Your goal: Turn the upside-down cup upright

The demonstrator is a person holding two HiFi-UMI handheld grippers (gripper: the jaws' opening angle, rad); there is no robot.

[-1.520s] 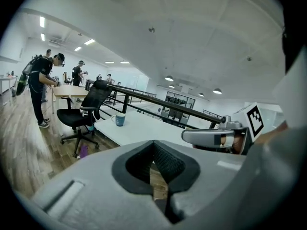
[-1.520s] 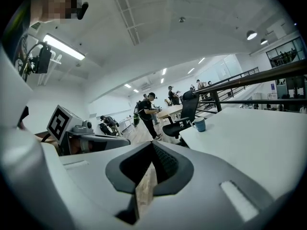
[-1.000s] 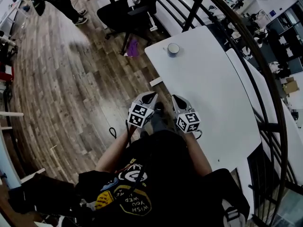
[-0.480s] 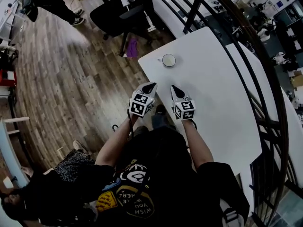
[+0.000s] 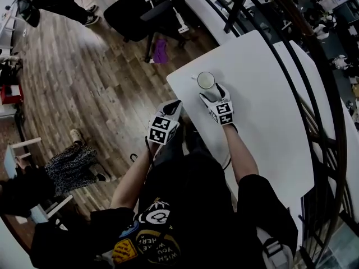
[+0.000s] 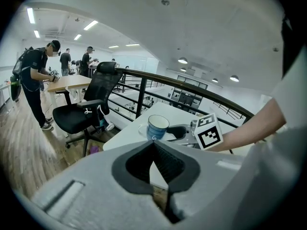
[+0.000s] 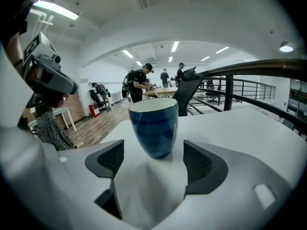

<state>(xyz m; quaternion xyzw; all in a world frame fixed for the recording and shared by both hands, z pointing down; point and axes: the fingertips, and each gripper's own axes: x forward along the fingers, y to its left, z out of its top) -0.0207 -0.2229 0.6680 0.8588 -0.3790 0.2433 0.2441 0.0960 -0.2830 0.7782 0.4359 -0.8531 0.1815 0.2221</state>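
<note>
A glossy blue-banded ceramic cup (image 7: 154, 128) with a white rim stands at centre frame, wide end up, on the smooth white table (image 5: 263, 111). The right gripper (image 5: 213, 94) has just been opening its ribbed black pads; they flank the cup's narrow base with gaps either side. Lower left, the left gripper (image 6: 153, 145) is clenched and empty.
</note>
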